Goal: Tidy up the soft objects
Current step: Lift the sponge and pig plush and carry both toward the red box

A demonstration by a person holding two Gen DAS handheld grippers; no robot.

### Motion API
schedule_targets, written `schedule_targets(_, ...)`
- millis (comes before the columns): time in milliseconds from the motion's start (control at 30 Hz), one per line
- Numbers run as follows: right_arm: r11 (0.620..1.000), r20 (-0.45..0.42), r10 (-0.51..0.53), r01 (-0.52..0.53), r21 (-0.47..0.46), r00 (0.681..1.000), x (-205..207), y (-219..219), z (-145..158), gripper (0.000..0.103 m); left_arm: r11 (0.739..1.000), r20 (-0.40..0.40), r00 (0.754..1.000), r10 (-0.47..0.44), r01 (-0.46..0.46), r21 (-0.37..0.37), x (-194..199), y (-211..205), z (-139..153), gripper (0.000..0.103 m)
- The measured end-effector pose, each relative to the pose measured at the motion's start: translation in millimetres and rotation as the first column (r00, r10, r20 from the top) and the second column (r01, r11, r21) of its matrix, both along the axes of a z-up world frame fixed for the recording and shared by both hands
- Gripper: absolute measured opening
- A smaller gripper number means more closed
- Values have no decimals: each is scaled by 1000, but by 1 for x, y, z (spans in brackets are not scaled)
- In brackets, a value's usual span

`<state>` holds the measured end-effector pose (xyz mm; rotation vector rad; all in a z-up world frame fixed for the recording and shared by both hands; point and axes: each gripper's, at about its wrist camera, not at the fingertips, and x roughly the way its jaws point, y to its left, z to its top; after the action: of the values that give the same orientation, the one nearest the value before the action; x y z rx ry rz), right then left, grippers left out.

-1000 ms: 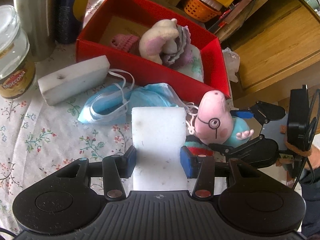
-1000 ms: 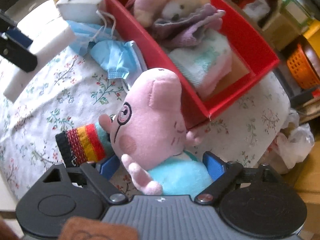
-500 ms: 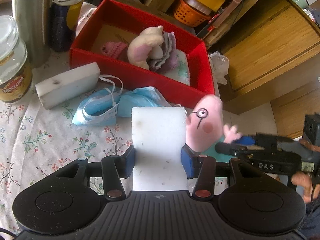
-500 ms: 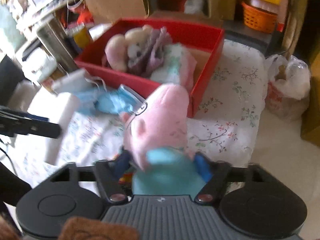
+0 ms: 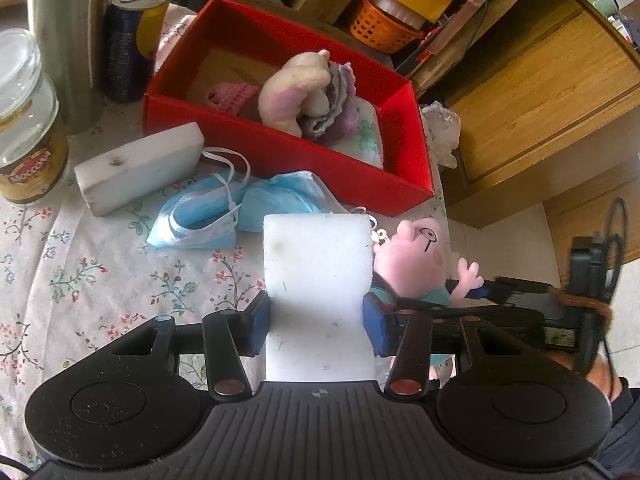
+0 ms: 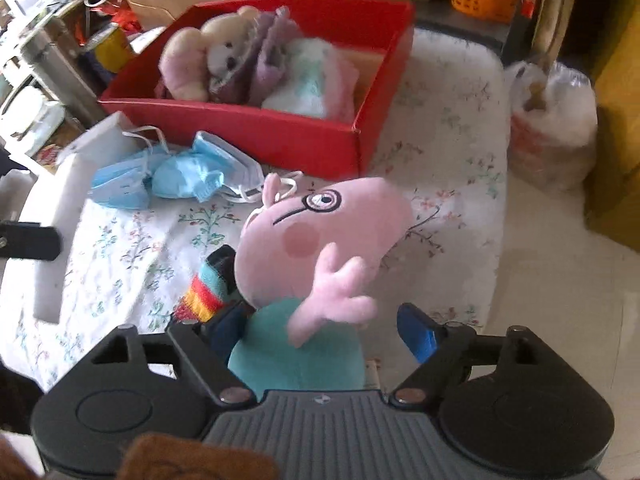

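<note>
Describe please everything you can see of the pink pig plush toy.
The pink pig plush toy is soft fabric, with stitched round glasses, a rosy cheek, a stubby pink arm and a teal body. It sits between the fingers of the right gripper, whose jaws have just been opening; the right pad stands clear of it. Its head points toward the red box, above the floral tablecloth.

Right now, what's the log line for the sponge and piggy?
left gripper: shut on white sponge | right gripper: jaws just opening, pig toy between | red box: already part full
</note>
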<state>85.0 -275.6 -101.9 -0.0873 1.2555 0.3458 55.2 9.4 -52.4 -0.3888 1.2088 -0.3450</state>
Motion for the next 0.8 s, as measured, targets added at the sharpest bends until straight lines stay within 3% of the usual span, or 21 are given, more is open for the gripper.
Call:
schedule_targets(100,1000,-16,17,-17,-12,1000,1,14,-9,32,1000,-3,1000,-15,15,18,1,-5,-3,50)
schedule_targets(300,999,27,19,-18,-39,999,-10,16,0,30,998,21,999,-29,28,64,1,-12,-2,50)
schedule_targets(800,996,200,-21,5,84,980,-48,20,59,30,989,104,995,-15,0,145,-5,-14,13,50)
